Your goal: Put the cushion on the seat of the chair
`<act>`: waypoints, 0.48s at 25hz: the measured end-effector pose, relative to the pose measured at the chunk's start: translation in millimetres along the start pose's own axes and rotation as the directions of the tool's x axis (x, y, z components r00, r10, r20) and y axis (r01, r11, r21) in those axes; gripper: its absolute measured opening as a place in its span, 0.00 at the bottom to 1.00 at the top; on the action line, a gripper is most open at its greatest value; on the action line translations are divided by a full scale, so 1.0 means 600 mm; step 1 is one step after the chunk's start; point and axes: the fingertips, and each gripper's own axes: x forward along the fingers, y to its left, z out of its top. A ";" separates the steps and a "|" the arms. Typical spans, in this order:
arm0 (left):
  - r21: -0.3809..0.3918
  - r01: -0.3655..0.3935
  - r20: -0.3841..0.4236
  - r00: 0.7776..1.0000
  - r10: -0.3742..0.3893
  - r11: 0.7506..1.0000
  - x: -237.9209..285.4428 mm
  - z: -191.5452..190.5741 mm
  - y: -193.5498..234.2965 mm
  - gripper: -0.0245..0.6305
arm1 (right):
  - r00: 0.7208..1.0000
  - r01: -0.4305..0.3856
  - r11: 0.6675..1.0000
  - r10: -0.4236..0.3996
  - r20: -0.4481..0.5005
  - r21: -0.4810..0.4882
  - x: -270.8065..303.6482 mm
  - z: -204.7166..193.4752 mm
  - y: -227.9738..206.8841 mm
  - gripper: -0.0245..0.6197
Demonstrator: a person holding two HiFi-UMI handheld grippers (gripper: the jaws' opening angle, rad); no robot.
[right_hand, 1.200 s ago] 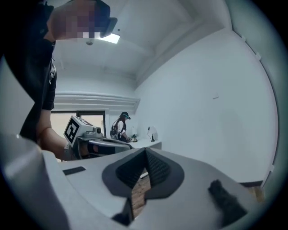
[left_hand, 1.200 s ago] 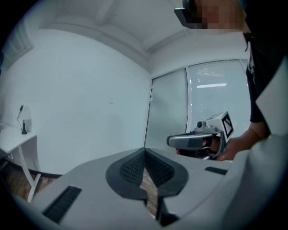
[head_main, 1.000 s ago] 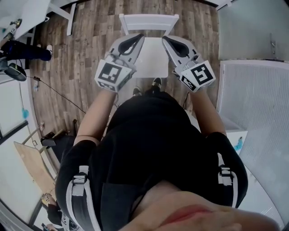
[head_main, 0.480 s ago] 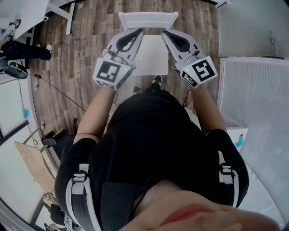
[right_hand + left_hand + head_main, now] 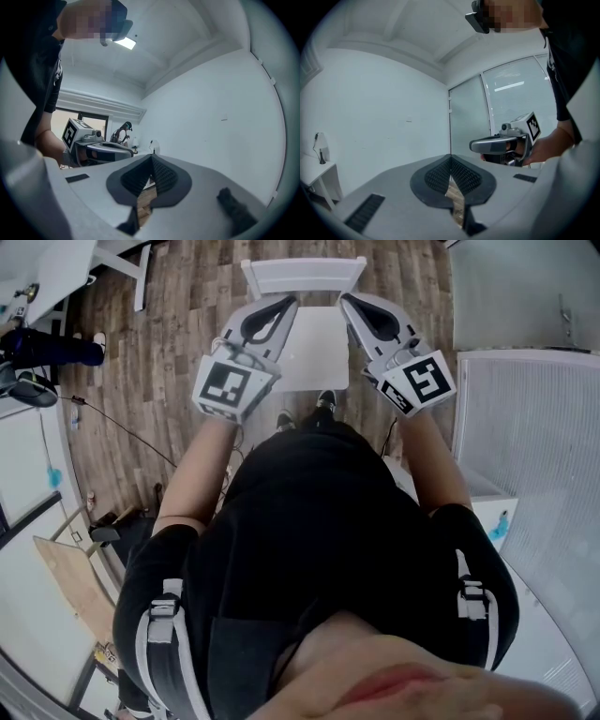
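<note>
Both grippers are held level above the white chair [image 5: 302, 276], which stands on the wooden floor [image 5: 178, 343] directly ahead of the person. The left gripper [image 5: 287, 304] is poised over the left edge of the seat [image 5: 315, 357], and the right gripper [image 5: 346, 302] over its right edge. In the left gripper view the fingers [image 5: 438, 176] are seen pressed together with nothing between them. The same is seen in the right gripper view, and only floor shows through the slit beneath. No cushion can be picked out anywhere. The seat appears as a plain white surface, and whether a white cushion already lies on it cannot be told. If none does, the task is judged not begun, with fetching, carrying and placing all left.
</note>
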 end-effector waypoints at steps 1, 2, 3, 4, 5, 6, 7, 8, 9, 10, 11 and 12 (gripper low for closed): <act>-0.001 0.000 0.000 1.000 0.000 1.000 0.000 -0.001 0.000 0.05 | 1.000 0.000 1.000 0.000 -0.001 0.000 -0.001 -0.001 0.000 0.06; -0.002 0.000 0.001 1.000 0.000 1.000 0.000 -0.002 -0.001 0.05 | 1.000 0.000 1.000 0.000 -0.001 0.001 -0.002 -0.002 0.001 0.06; -0.003 -0.001 0.002 1.000 0.001 1.000 -0.001 -0.003 -0.002 0.05 | 1.000 0.001 1.000 -0.001 -0.001 0.001 -0.004 -0.003 0.002 0.06; -0.003 -0.002 0.003 1.000 0.002 1.000 -0.002 -0.004 -0.003 0.05 | 1.000 0.002 1.000 -0.002 0.000 0.002 -0.005 -0.005 0.003 0.06; -0.003 -0.003 0.004 1.000 0.003 1.000 -0.003 -0.005 -0.005 0.05 | 1.000 0.003 1.000 -0.003 0.000 0.002 -0.008 -0.007 0.004 0.06; -0.003 -0.003 0.005 1.000 0.003 1.000 -0.005 -0.006 -0.007 0.05 | 1.000 0.005 1.000 -0.005 -0.001 0.001 -0.010 -0.009 0.006 0.06; -0.002 -0.003 0.004 1.000 0.003 1.000 -0.007 -0.007 -0.009 0.05 | 1.000 0.007 1.000 -0.007 -0.003 -0.002 -0.012 -0.010 0.008 0.06; -0.001 -0.004 0.004 1.000 0.004 1.000 -0.008 -0.007 -0.010 0.05 | 1.000 0.008 1.000 -0.008 -0.006 -0.005 -0.013 -0.011 0.009 0.06; -0.001 -0.005 0.003 1.000 0.005 1.000 -0.008 -0.007 -0.009 0.05 | 1.000 0.008 1.000 -0.008 -0.007 -0.007 -0.013 -0.012 0.009 0.06; -0.001 -0.006 0.003 1.000 0.006 1.000 -0.006 -0.007 -0.008 0.05 | 1.000 0.008 1.000 -0.008 -0.008 -0.008 -0.013 -0.012 0.008 0.06; -0.002 -0.007 0.003 1.000 0.007 1.000 -0.005 -0.008 -0.008 0.05 | 1.000 0.008 1.000 -0.008 -0.008 -0.008 -0.014 -0.013 0.007 0.06; -0.003 -0.007 0.002 1.000 0.007 1.000 -0.003 -0.008 -0.008 0.05 | 1.000 0.009 1.000 -0.009 -0.008 -0.009 -0.015 -0.013 0.005 0.06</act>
